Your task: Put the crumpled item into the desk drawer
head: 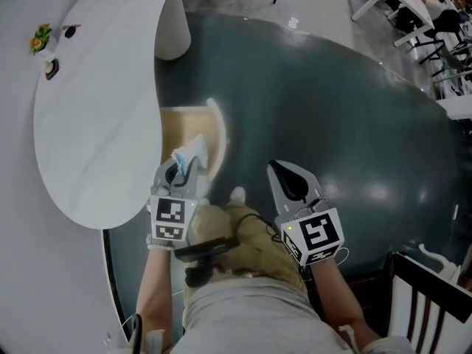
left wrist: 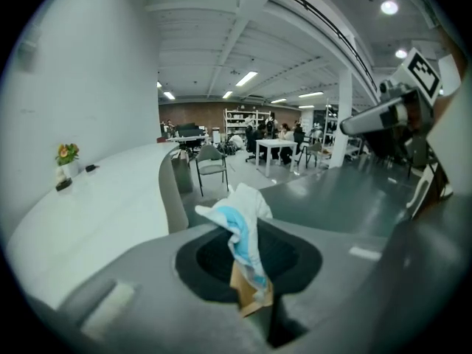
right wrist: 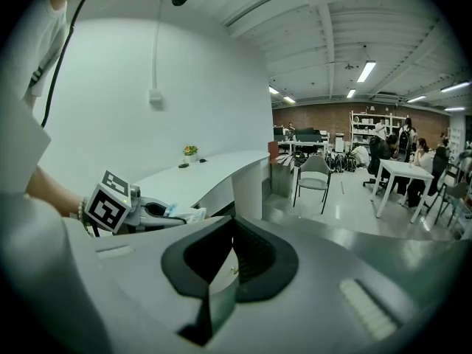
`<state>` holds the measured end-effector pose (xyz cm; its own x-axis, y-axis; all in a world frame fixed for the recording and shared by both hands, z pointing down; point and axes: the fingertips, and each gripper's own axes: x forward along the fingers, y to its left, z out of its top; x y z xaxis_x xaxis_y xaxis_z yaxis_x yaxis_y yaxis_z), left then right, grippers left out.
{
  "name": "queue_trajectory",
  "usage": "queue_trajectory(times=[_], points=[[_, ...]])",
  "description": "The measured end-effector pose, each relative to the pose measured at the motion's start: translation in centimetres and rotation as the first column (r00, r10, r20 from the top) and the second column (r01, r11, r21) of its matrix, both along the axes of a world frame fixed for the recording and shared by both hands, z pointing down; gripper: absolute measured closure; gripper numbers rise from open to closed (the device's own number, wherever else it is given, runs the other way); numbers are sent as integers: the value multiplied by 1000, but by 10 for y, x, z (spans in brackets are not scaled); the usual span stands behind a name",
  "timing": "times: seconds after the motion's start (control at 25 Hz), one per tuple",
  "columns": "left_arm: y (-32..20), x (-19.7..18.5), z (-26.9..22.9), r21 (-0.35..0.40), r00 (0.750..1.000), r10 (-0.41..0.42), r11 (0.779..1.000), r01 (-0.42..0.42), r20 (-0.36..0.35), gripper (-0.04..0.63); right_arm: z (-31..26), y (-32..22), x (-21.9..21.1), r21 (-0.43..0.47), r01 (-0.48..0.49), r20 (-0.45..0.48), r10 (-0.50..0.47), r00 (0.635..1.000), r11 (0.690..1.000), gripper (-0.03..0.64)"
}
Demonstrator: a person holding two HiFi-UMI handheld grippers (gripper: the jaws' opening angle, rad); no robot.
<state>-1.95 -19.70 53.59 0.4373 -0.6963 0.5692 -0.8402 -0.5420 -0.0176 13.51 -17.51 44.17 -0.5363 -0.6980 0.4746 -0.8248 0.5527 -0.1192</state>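
Observation:
The crumpled item (head: 189, 150), a white and blue wad, is pinched in my left gripper (head: 184, 162), which is shut on it. It hangs over the near end of the open desk drawer (head: 184, 127), whose wooden inside and white front panel (head: 219, 133) show beside the white desk (head: 96, 124). In the left gripper view the crumpled item (left wrist: 242, 231) sticks up between the jaws of my left gripper (left wrist: 252, 295). My right gripper (head: 274, 168) floats to the right of the drawer, shut and empty. The right gripper view shows my right gripper (right wrist: 221, 275) and the left gripper (right wrist: 158, 212) with the wad (right wrist: 189, 214).
A small potted flower (head: 38, 38) and two small dark objects (head: 50, 68) sit on the desk's far part. The desk's pedestal (head: 173, 28) stands beyond the drawer. A dark chair (head: 424, 293) is at lower right. Tables, chairs and people (left wrist: 276, 142) fill the room's far side.

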Motion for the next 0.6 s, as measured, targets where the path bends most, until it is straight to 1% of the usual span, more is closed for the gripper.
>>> queue_trajectory(times=[0.08, 0.2, 0.28, 0.6], points=[[-2, 0, 11, -10, 1000, -14, 1000, 14, 9, 545, 5, -3, 3, -11, -3, -3, 3, 1000, 1000, 612], [-5, 2, 29, -19, 999, -16, 1000, 16, 41, 544, 13, -7, 5, -15, 2, -4, -2, 1000, 1000, 612], [-7, 2, 39, -34, 999, -29, 999, 31, 44, 544, 18, -9, 6, -15, 8, -4, -8, 1000, 1000, 612], [-13, -4, 97, -136, 996, -61, 988, 69, 63, 541, 43, -13, 12, -38, -3, -9, 3, 1000, 999, 612]])
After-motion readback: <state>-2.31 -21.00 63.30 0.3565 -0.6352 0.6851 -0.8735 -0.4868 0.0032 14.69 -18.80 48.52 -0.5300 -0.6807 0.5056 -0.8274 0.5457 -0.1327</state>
